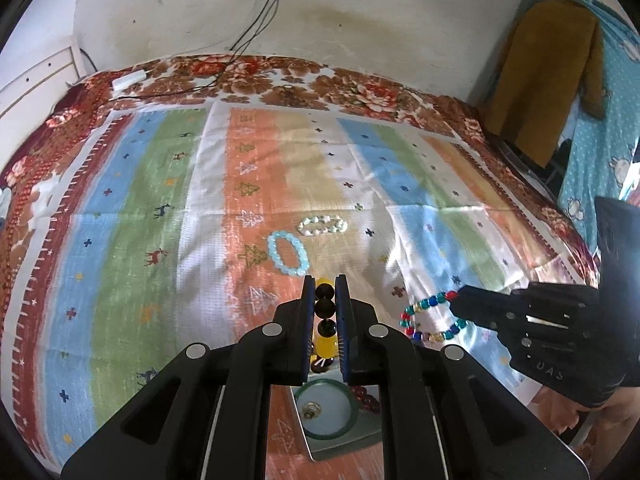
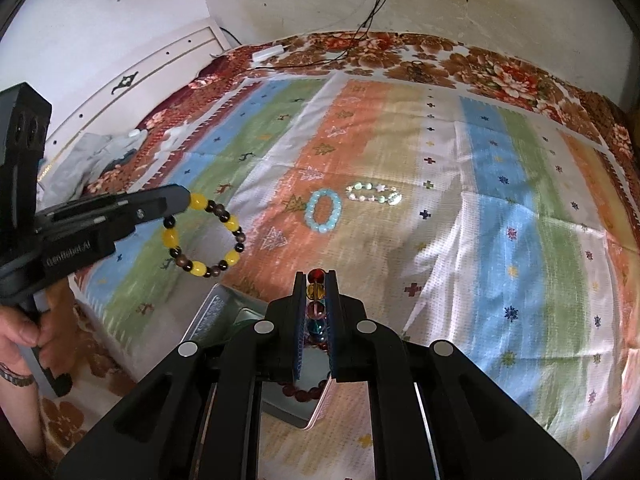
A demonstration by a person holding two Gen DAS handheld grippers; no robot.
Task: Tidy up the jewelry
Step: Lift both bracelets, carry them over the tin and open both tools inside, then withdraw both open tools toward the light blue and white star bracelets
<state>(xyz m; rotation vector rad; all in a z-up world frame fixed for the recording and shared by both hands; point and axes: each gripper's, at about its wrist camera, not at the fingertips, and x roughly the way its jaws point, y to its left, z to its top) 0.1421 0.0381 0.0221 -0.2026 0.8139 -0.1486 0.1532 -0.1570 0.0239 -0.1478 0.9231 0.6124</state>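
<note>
- Left gripper (image 1: 324, 300): black plastic body with blue ribbed pads; jaws pinch the yellow-and-dark bracelet (image 2: 204, 236), a ring of glossy oval yellow beads and smaller round dark beads, which hangs clear above the striped cloth (image 1: 160, 208)
- Right gripper (image 2: 316, 292): same black build; jaws pinch the multicoloured bracelet (image 1: 432, 316), a loop of small faceted glassy beads in red, blue, teal and amber, also lifted off the cloth
- Bracelets lying on the cloth, count two: a pale blue bracelet (image 1: 288, 254) of smooth, translucent round beads in an oval loop, and just beyond it a white bracelet (image 1: 323, 225) of pearly, irregular beads, flattened into a narrow loop
- The two lying bracelets sit near each other without touching, on the orange and beige stripes
- Metal tin (image 2: 224, 312): open, rectangular, grey and shiny, at the near edge below both grippers; it holds one dark red bead bracelet (image 2: 304, 390) and one green ring-shaped bangle (image 1: 326, 412)
- Cloth: shiny woven sheet with blue, green, white and orange stripes and small crosses, trees and deer, laid over a brown floral bedspread (image 1: 320, 80)
- Total bracelets visible: six, counting the bangle
</note>
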